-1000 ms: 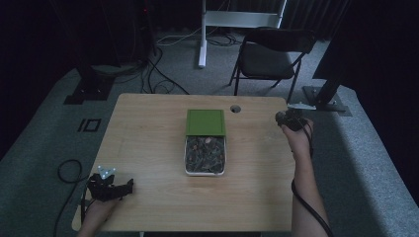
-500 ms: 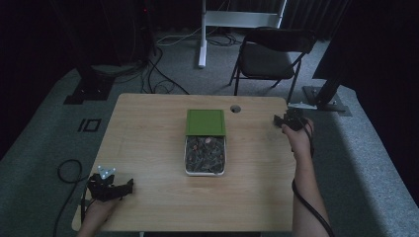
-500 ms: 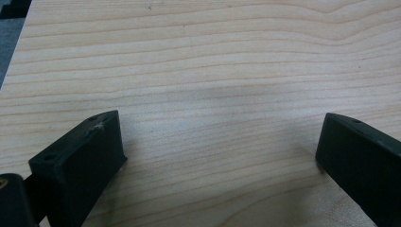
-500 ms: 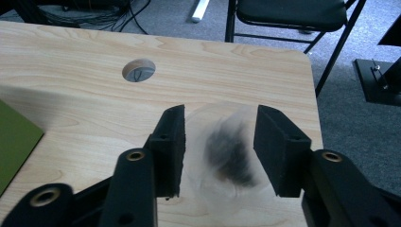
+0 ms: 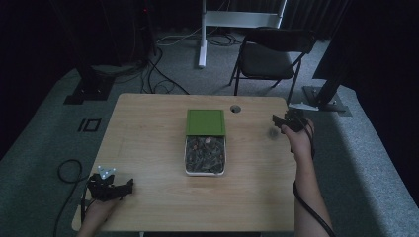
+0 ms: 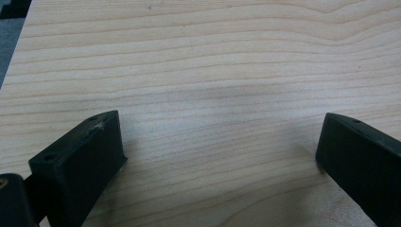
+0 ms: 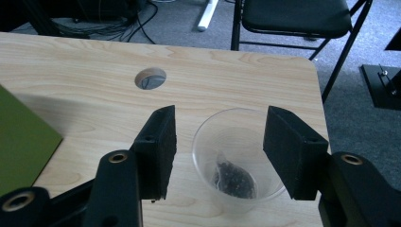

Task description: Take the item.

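While right claw [image 7: 217, 151] gapes, its far pad hides cup [image 7: 236, 142] rim — partly.

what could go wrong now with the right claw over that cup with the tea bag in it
1. The right claw has just been opening over the clear cup; its pads straddle the rim without pressing, so a careless withdrawal might clip and tip it.
2. The cup stands near the table's edge and looks light, so a nudge could push it off.
3. The tea bag could spill out if it tips.
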The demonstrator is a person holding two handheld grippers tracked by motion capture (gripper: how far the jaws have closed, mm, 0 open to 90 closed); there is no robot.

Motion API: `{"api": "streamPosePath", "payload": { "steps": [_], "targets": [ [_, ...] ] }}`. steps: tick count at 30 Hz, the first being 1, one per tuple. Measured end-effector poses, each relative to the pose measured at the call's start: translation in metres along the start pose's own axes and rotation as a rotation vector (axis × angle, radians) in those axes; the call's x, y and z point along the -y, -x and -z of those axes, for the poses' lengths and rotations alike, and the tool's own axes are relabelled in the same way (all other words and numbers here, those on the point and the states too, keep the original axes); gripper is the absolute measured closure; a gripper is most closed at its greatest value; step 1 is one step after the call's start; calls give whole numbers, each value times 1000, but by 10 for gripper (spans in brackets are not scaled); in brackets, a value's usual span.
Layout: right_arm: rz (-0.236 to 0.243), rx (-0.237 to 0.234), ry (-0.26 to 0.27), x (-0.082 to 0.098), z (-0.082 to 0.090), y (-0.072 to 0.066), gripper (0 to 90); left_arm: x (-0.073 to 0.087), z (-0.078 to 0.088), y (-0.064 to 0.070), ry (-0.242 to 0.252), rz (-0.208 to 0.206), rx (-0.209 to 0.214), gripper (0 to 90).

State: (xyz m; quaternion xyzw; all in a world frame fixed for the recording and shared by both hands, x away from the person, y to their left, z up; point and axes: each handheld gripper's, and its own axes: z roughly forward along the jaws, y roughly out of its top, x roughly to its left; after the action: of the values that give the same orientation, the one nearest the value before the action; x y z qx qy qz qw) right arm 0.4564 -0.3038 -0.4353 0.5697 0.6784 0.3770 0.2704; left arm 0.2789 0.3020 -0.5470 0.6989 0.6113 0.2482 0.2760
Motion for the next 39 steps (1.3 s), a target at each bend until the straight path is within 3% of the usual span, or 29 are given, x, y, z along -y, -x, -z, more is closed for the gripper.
{"api": "streamPosePath", "payload": {
  "steps": [28,39],
  "targets": [
    [22,-48,70,36,40,-14,405,0,0,0,-1,-1,0,22],
    [31,-65,80,59,53,-18,391,0,0,0,-1,-1,0,23]
  ]
}}
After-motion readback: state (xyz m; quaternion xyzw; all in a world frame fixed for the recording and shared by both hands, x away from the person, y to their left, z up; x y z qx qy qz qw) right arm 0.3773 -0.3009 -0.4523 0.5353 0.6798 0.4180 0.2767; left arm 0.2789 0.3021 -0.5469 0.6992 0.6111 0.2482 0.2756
